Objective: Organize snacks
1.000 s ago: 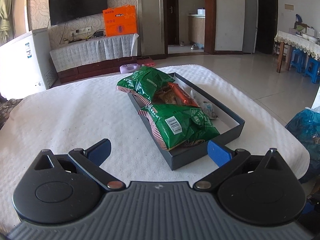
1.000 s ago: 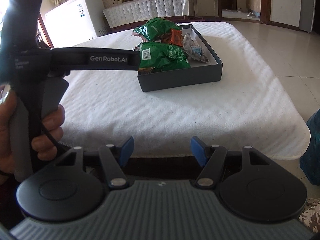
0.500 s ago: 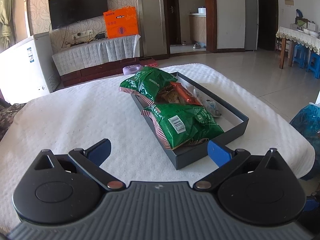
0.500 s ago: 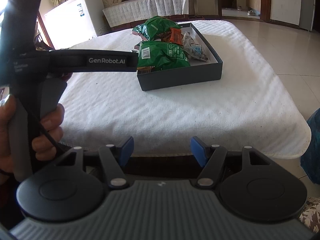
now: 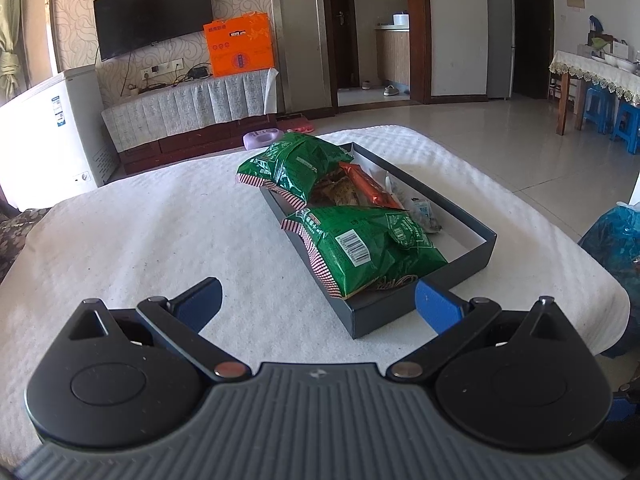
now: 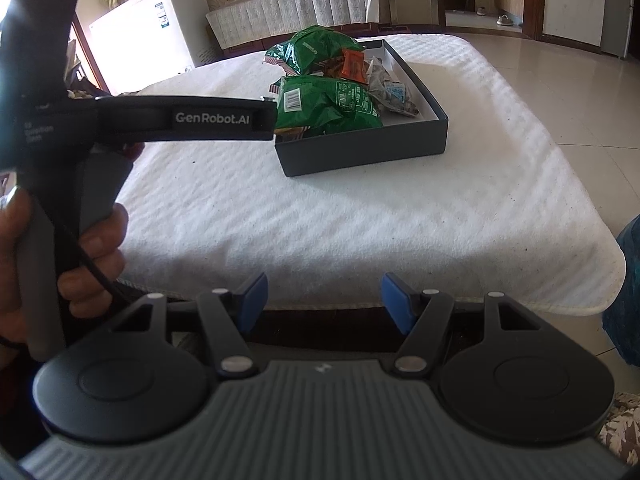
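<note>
a dark grey shallow box [image 5: 424, 312] is seen on a white textured cloth [image 5: 168, 240] that covers the bench [image 6: 360, 322]. the box is lined in white, and all the snacks in view are gathered in or on it. 2 green snack bags are laid along its left side: the near green bag [image 5: 372, 248], with a barcode facing up, is rested over the front left corner with its striped edge hanging past the wall, and the far green bag [image 5: 296, 168] is propped over the far left wall, partly outside the box. between and behind them an orange-red wrapper [image 5: 370, 190] is tilted, with a brown packet under it that cannot be read. a clear and white packet [image 5: 420, 212] is laid toward the right wall.

the left gripper [image 5: 318, 300] is held low over the cloth, near the front corner of the box; its blue fingers [image 5: 202, 300] are spread wide and nothing is pinched between them. in the right wrist view this gripper is seen from the side, gripped by a hand [image 6: 80, 256] at the left edge, its black body reaching to just before the near bag.

the right gripper [image 6: 322, 300] is held back at the near edge of the bench, well apart from the box, with its fingers [image 6: 394, 300] spread and nothing between them.

a wall television [image 5: 154, 12], an orange carton [image 5: 240, 50] and a white freezer [image 5: 52, 132] are visible behind.
</note>
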### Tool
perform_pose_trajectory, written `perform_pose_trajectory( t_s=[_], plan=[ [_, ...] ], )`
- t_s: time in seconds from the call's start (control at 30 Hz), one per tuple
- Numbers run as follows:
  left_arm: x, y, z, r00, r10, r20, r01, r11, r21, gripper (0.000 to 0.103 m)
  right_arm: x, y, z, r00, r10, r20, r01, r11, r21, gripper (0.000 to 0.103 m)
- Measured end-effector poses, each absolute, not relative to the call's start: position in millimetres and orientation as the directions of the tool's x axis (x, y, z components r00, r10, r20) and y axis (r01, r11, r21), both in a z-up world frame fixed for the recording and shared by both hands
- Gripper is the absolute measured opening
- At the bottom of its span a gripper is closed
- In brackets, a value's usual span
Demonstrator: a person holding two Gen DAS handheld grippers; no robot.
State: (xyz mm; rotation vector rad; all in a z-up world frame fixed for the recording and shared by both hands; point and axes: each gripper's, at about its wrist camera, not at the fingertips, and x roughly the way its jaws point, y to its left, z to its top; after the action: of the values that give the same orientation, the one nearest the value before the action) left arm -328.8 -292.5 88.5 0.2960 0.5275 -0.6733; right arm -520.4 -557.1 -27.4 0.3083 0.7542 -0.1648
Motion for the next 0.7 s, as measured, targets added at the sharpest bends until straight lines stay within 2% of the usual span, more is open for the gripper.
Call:
perform_pose_trajectory(
  t_s=[0.7],
  plan=[
    [-328.6, -293.4, 87.5, 0.651, -0.517, -0.556, 0.665, 0.741, 0.091, 0.103, -520.9, -557.7, -27.3, 0.719, -0.035, -0.694, 0.256, 0.942, 0.218, 0.065]
  ],
)
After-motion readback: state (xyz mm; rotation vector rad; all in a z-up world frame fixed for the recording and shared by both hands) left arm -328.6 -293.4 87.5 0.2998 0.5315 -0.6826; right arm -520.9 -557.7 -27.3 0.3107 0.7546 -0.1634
